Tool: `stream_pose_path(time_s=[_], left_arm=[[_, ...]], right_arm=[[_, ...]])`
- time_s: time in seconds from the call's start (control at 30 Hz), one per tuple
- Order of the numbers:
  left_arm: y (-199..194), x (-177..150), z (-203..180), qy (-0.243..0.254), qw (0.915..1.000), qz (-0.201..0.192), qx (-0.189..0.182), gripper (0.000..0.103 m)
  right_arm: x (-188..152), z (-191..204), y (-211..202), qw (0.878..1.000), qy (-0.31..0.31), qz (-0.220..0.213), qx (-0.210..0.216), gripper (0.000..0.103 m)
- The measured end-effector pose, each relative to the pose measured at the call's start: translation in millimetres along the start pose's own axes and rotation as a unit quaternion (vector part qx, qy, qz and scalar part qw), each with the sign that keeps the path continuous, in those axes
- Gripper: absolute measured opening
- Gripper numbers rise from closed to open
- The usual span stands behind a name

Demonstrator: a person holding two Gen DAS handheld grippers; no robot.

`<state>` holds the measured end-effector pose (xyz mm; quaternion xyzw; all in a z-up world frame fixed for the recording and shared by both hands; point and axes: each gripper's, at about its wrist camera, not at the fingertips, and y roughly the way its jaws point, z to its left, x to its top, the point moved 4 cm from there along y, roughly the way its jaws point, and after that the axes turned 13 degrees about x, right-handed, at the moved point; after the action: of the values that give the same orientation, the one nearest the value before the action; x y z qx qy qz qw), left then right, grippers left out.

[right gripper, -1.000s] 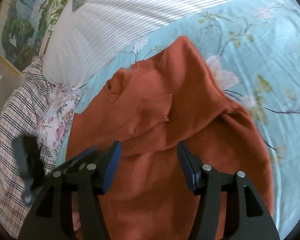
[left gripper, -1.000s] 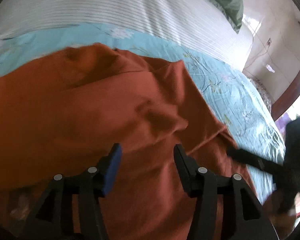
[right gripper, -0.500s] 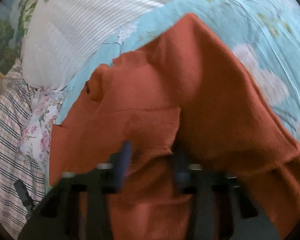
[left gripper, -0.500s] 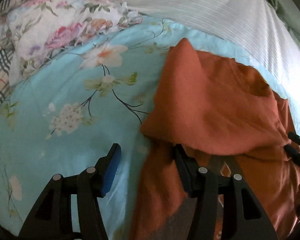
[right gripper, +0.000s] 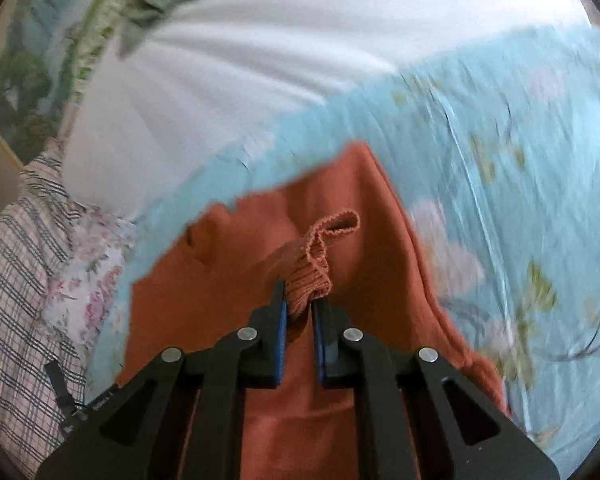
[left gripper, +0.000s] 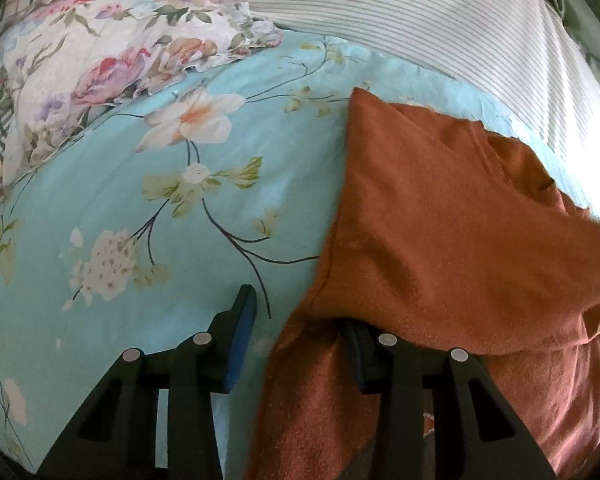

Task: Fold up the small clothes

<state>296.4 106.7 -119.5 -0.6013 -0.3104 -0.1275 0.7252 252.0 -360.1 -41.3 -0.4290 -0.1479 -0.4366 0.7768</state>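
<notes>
Partly, perhaps, under sweater (left gripper: 440, 220): left hand-held gripper (left gripper: 300, 336).

Rust-orange knit sweater (left gripper: 440, 220), lay spread on the light blue floral bedspread, partly folded, with one layer doubled over on top of the rest. Soft, slightly fuzzy fabric, a few creases. Neck opening pointed up toward the striped white bedding. Ribbed cuff (right gripper: 316, 264) lifted off the body of the sweater, bunched up and curled over at the tip.
</notes>
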Motion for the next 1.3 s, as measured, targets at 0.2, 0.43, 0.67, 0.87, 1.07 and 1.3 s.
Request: stream_pose_path(time_s=[0.2, 0.43, 0.67, 0.87, 1.07, 1.3], left_arm=[[2.8, -0.9, 21.1, -0.070, 0.9969, 0.014, -0.034, 0.040], [1.9, -3.2, 19.1, -0.068, 0.9971, 0.010, -0.032, 0.040], [2.2, -3.4, 17.7, -0.062, 0.9978, 0.006, -0.024, 0.040], [2.1, -3.0, 17.7, -0.064, 0.9973, 0.009, -0.034, 0.041], [-17.6, -8.1, 27.0, -0.054, 0.9970, 0.012, -0.054, 0.040], [-56.8, -44.6, 47.7, -0.001, 0.9956, 0.013, -0.093, 0.047]], right_arm=[[-4.2, -4.4, -1.5, 1.000, 0.015, -0.019, -0.015, 0.022], [-9.2, -17.3, -24.4, 0.997, 0.041, -0.045, -0.050, 0.024], [-25.8, 10.2, 40.8, 0.997, -0.012, 0.069, -0.009, 0.039], [-15.9, -7.9, 7.0, 0.998, 0.011, 0.010, -0.067, 0.035], [-18.2, -9.5, -52.5, 0.999, -0.010, 0.017, -0.043, 0.054], [-56.6, -40.4, -112.0, 0.997, -0.007, 0.061, -0.046, 0.054]])
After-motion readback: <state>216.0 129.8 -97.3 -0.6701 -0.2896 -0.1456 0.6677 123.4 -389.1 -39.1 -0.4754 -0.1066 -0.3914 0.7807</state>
